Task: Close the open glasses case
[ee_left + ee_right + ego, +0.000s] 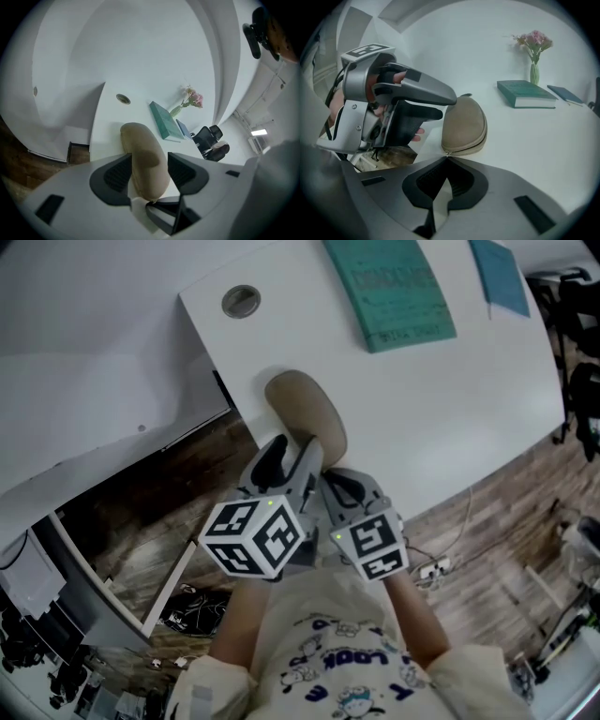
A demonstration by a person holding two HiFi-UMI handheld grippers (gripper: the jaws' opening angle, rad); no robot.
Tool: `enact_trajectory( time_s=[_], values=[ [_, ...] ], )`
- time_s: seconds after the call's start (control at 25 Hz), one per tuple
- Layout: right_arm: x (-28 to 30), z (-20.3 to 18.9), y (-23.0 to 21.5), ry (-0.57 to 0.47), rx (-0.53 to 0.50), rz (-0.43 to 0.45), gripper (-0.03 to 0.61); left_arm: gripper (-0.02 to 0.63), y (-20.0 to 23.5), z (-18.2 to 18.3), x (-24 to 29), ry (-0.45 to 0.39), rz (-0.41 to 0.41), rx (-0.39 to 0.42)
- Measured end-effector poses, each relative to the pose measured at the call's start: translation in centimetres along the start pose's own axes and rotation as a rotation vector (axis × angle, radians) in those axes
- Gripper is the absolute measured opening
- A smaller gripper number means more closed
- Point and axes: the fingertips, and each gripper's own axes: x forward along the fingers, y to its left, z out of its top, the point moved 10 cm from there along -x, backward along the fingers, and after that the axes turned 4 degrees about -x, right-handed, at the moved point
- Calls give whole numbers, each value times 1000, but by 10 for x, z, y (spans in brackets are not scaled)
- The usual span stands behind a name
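Right at the desk's [422, 399] near edge lies the tan glasses case [143, 154], lid down, between the spread jaws of the left hand-held gripper [149, 174]. The right hand-held gripper [447, 161], jaws together, has its tips at the case's zip end. Farther back, a vase [534, 74] holds pink flowers [534, 40].

Set flush in plain white tabletop [441, 418], close to a corner on its left side: small round metal cable grommet [241, 301]. Flat toward the far edge: thick teal hardcover book [389, 287], thin blue booklet [499, 276] just beside it, the two apart. Behind the book, upright at the far edge: slim green glass vase of pink flowers [534, 72]. Past the tabletop's end: black office chair [208, 136]. Below the near edge: brown wood-plank floor [159, 521], white power strip [433, 569] with cables.
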Motion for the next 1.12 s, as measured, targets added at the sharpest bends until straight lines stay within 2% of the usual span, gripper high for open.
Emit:
enact_trajectory(
  time_s=[0.16, 0.44, 0.64, 0.84, 1.12],
  values=[
    [-1, -1, 4, 1, 17, 29, 2, 229, 2, 6, 8, 73, -29, -64],
    [0, -5, 8, -3, 64, 52, 2, 239, 7, 14, 16, 144, 22, -20],
    [4, -4, 15, 9, 70, 98, 2, 241, 8, 17, 17, 167, 2, -33],
    [8, -3, 26, 29, 56, 109, 2, 241, 10, 18, 18, 217, -16, 31],
    [5, -5, 26, 28, 142, 52, 0, 260, 8, 14, 18, 153, 1, 154]
  ],
)
